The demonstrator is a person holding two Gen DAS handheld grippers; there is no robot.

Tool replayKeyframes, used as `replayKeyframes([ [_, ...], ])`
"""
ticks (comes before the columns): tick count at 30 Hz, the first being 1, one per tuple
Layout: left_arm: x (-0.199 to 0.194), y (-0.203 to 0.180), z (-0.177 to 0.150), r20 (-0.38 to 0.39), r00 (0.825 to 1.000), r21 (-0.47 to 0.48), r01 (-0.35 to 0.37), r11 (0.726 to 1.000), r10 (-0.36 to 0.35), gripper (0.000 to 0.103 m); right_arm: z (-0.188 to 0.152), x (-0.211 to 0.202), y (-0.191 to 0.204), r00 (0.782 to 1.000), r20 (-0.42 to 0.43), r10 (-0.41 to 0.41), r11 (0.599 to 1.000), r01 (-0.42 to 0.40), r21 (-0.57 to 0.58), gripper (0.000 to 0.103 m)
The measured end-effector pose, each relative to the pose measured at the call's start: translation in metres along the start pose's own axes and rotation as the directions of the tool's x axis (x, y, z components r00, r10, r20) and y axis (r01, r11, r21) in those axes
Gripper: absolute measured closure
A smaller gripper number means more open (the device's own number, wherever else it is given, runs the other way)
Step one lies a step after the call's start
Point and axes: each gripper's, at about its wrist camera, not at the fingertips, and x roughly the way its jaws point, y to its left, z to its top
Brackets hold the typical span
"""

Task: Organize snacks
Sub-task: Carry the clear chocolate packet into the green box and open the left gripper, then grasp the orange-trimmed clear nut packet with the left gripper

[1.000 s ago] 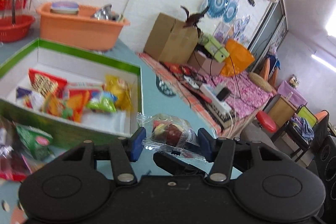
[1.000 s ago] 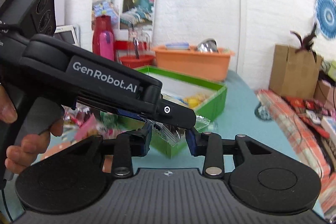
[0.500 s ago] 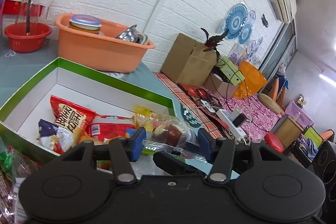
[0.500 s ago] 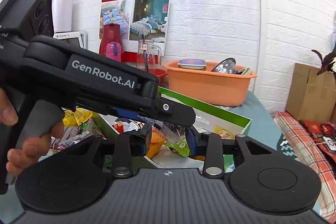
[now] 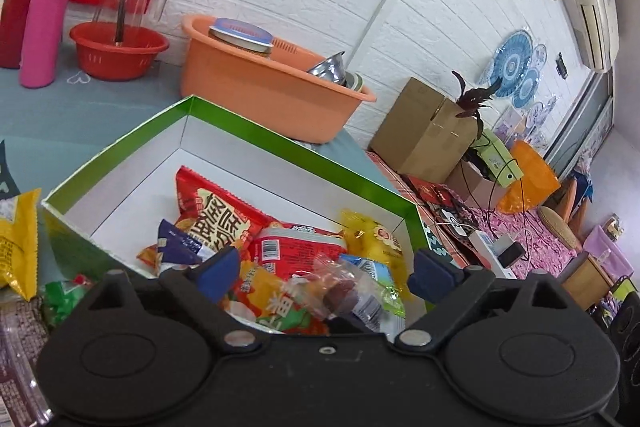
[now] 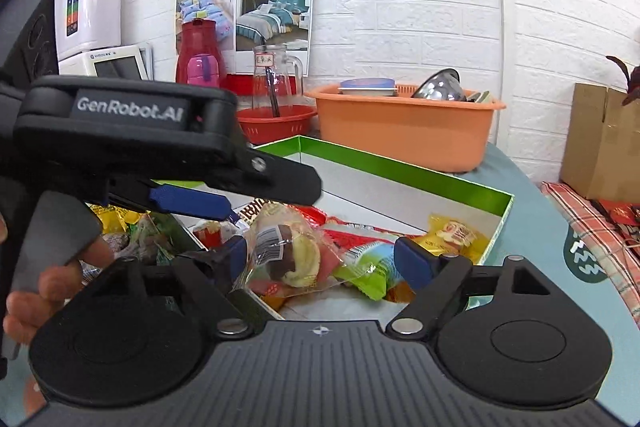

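Note:
A green box [image 5: 280, 143] with a white inside holds several snack packets, among them a red one [image 5: 216, 219] and a yellow one [image 5: 372, 235]. My left gripper [image 5: 324, 271] hangs over the box's near side. Its jaws are opening wide, and a clear-wrapped brown cake [image 5: 336, 291] lies loose between them, clear of both pads. My right gripper [image 6: 324, 257] is over the same box [image 6: 400, 171] with its jaws also opening. A clear-wrapped cake [image 6: 288, 255] sits between them near the left finger and is not pinched. One blue finger [image 6: 188, 201] of the left gripper shows above it.
An orange basin [image 5: 260, 83] with dishes stands just behind the box. A red basket [image 5: 116, 51] and a pink bottle [image 5: 44, 15] are at the back left. More loose snack packets [image 5: 16, 223] lie left of the box. A person's hand [image 6: 52, 275] grips the left handle.
Both grippers have moved forward over the green box. Both were shut on clear-wrapped snacks and now stand wide, with the snacks loose between the fingers.

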Motion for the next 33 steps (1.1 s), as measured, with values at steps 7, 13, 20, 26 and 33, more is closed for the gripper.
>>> replayKeyframes([
  [7,-0.051,-0.013,0.001,0.043,0.999,-0.005,-0.006,1.0,0.006,0.0,0.01,-0.042,0.001,0.998,0.058,-0.014,1.0,0.013,0.017,0.0],
  [13,-0.105,-0.018,-0.019,0.074,0.997,-0.017,-0.037,0.999,0.038,0.0,0.008,-0.095,0.006,0.993,0.117,0.03,0.998,-0.037,0.051,0.0],
  [20,-0.136,-0.005,-0.073,0.037,0.999,-0.097,0.0,0.995,0.004,0.0,-0.025,-0.122,0.017,0.996,0.049,0.07,0.994,-0.073,0.078,0.0],
  [26,-0.146,0.008,-0.112,-0.016,1.0,-0.169,-0.002,0.986,-0.001,0.0,-0.059,-0.129,0.032,0.992,-0.053,0.118,0.988,-0.112,0.107,0.0],
  [33,-0.133,-0.008,-0.126,-0.073,0.995,-0.12,0.055,0.991,-0.064,0.0,-0.082,-0.12,0.061,0.978,-0.144,0.152,0.988,-0.145,0.052,0.0],
])
